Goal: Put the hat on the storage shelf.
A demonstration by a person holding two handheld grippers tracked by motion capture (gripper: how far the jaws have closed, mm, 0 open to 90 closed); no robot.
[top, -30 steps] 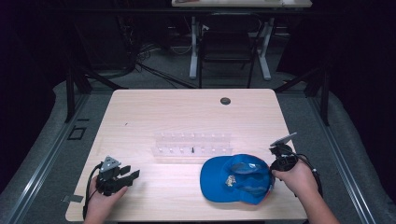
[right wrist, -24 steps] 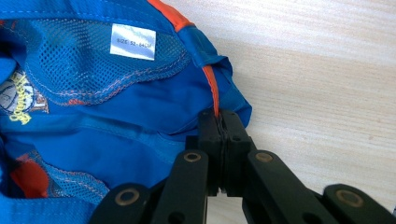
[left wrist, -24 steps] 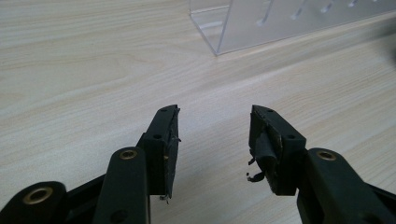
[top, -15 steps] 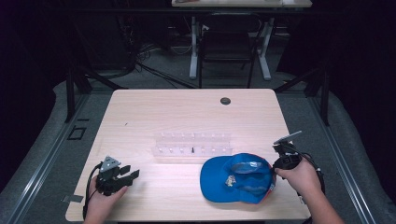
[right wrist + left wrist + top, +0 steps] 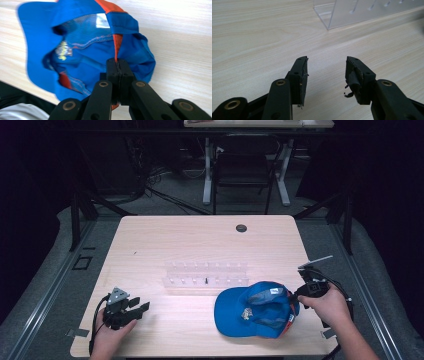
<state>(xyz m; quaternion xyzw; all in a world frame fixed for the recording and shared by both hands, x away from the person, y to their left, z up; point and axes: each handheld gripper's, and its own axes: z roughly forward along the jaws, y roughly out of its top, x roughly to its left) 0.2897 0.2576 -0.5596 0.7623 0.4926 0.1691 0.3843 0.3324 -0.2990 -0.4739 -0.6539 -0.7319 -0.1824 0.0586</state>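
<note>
A blue cap with orange trim (image 5: 255, 309) lies upside down on the wooden table (image 5: 200, 240) at the front right, its brim to the left. My right gripper (image 5: 295, 296) is shut on the cap's back rim (image 5: 117, 56), pinching the fabric between its pads, and that edge is raised off the table. At the front left my left gripper (image 5: 139, 306) rests on the table with its jaws open and nothing between them (image 5: 325, 72). A clear plastic rack (image 5: 206, 275) stands in the middle of the table, and its near corner (image 5: 337, 15) shows ahead of the left jaws.
A round cable port (image 5: 241, 228) sits at the table's far edge. Beyond the table stand a white desk frame (image 5: 245, 165) and dark floor with cables. Bare wood lies between the left gripper and the rack.
My right gripper has lifted a little with the cap's back rim in it, raising that side of the cap. The left gripper has not moved.
</note>
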